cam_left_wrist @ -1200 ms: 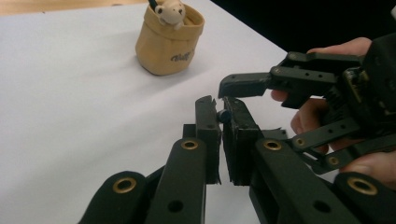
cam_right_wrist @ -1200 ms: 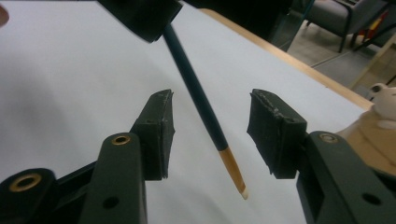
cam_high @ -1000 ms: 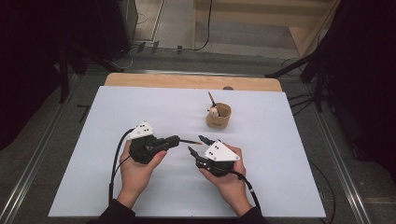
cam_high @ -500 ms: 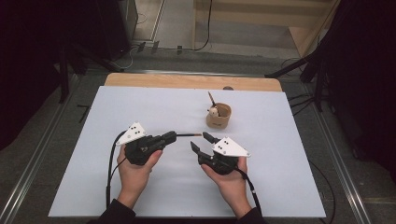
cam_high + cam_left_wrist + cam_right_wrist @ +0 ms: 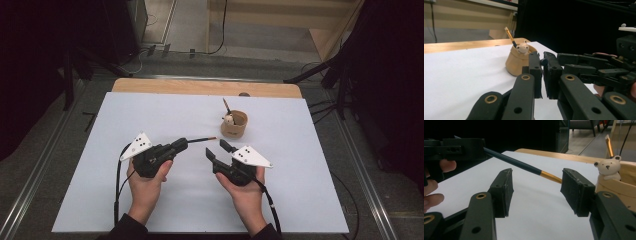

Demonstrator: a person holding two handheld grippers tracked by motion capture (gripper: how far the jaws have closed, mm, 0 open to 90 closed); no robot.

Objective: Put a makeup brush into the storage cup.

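Observation:
My left gripper [image 5: 181,145] is shut on a thin paintbrush [image 5: 202,139] with a dark handle and gold ferrule; the brush sticks out to the right toward a tan cup [image 5: 234,124]. In the left gripper view the jaws [image 5: 542,75] pinch the handle's dark end, with the cup [image 5: 517,62] behind. My right gripper [image 5: 217,149] is open and its jaws have just been opening. In the right gripper view the brush [image 5: 519,165] crosses beyond the gap of that gripper [image 5: 536,187], and no pad touches it. The cup holds a small bear figure [image 5: 607,168] and a second brush [image 5: 609,145].
A white sheet [image 5: 150,115] covers the table, with a wooden strip [image 5: 200,87] along its far edge. Metal rails run along both sides on the floor. Dark curtains stand left and right. Cables trail from both grippers toward the front edge.
Both hands have rolled outward, so the grey plates have swung apart. The brush in the left gripper now points toward the cup. The right jaws stand a little wider.

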